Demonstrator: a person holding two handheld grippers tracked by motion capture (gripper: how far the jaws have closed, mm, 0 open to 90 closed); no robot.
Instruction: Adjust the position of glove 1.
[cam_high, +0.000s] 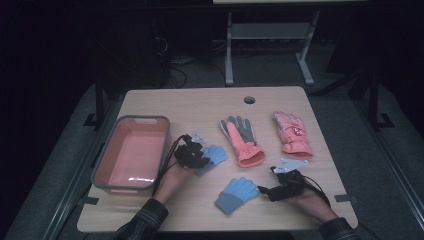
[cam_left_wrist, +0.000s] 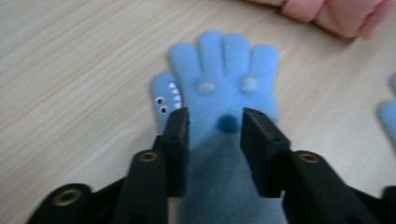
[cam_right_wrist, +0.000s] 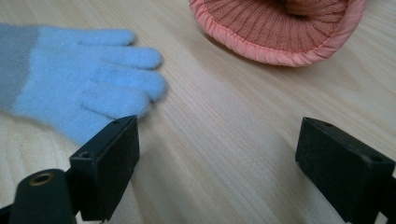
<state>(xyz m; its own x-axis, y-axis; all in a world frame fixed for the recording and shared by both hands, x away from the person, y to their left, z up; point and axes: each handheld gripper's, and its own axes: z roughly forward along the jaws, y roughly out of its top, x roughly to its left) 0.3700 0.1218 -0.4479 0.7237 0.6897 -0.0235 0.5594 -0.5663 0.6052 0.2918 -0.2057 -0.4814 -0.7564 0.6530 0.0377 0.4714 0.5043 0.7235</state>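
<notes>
In the high view, much of the blue glove with a face (cam_high: 214, 155) near the middle of the frame is hidden under the left hand-held gripper (cam_high: 196, 153), so that only its fingers are seen poking out toward the right. In the left gripper view this glove (cam_left_wrist: 223, 88) is seen flat on the bench (cam_left_wrist: 70, 70), its grey cuff cut off at the bottom edge behind the black jaws; the jaws are held apart, one over each side of the palm, and whether the pads press on the cloth cannot be told. White teeth and two small eyes are made out on the thumb, two pale patches and a dark blue pompom on the palm; no writing can be read. The right hand-held gripper (cam_high: 263, 190) is seen at lower right of the high view, jaws spread wide with nothing between them, just beside the second blue glove (cam_high: 236, 194). In the right gripper view that glove (cam_right_wrist: 88, 84) lies at upper left, its grey cuff cut off by the frame edge. The ribbed opening of the pink and grey glove (cam_right_wrist: 280, 28) is cut off at the top. On the pink glove (cam_high: 291, 134) a small mark is seen, too small to read. A pink tub (cam_high: 102, 165) stands at left.
</notes>
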